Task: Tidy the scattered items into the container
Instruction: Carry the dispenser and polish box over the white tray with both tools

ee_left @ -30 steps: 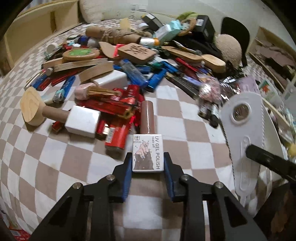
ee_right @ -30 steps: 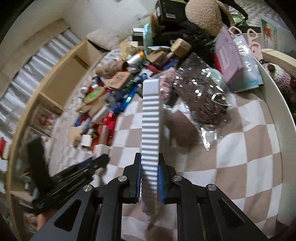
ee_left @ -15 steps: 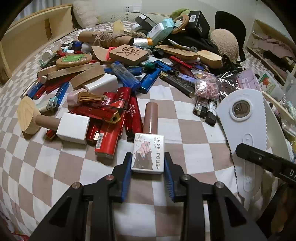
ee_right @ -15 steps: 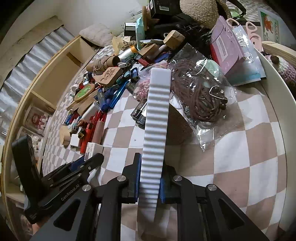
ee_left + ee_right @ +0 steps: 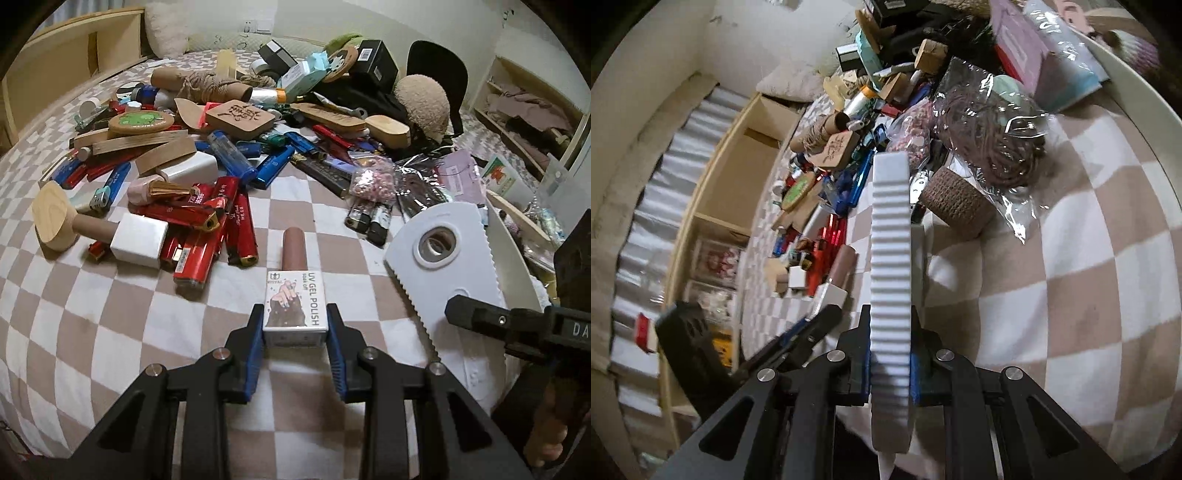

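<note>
My left gripper (image 5: 295, 328) is shut on a UV gel polish bottle (image 5: 295, 295) with a white label and a brown cap, held above the checkered bedcover. My right gripper (image 5: 888, 354) is shut on a white serrated scraper (image 5: 890, 258), seen edge-on; in the left wrist view the scraper (image 5: 439, 266) is a flat white fan shape with a round hole. The white container's rim (image 5: 1137, 77) curves along the right, beside the scraper. A heap of scattered items, red lighters (image 5: 210, 236) and blue lighters (image 5: 236, 158), lies beyond the left gripper.
A wooden-handled stamp with a white block (image 5: 99, 229) lies at the left. A bagged brown cord (image 5: 990, 122), a brown tape roll (image 5: 956, 203) and a pink packet (image 5: 458, 177) lie near the container. A wooden headboard shelf (image 5: 74, 48) stands at the back left.
The right gripper has swung the scraper closer to the left gripper and rolled. The left gripper has lifted slightly with the polish bottle held.
</note>
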